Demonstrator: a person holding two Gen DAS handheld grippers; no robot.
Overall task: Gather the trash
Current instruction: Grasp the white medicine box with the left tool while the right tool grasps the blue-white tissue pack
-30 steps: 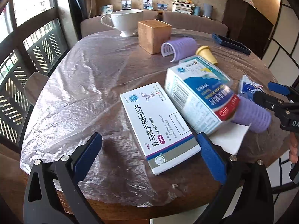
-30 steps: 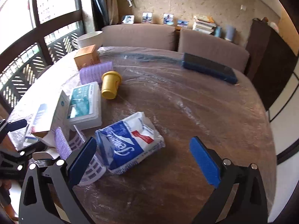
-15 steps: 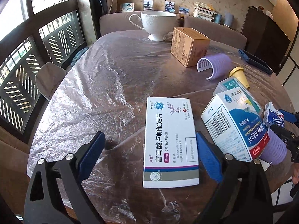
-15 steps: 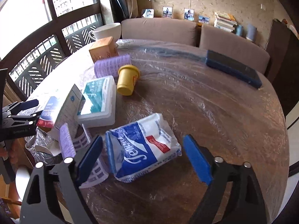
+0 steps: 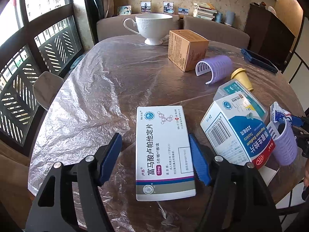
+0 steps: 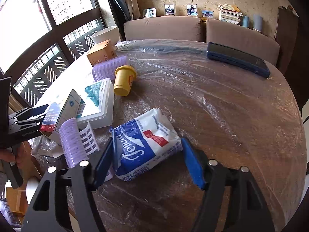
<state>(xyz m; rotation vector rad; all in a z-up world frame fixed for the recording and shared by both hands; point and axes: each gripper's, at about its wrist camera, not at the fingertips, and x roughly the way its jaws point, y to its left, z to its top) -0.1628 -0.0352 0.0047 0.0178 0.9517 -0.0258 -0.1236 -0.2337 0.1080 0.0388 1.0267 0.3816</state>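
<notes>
Both jaws spread wide over a film-covered round table (image 6: 222, 100), brown sofa (image 6: 164, 28) and window (image 5: 44, 44) behind.

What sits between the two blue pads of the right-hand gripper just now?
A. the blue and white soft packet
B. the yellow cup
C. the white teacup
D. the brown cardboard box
A: in the right wrist view the open right gripper has its blue pads either side of the blue and white soft packet, while the yellow cup lies farther up the table.
</notes>
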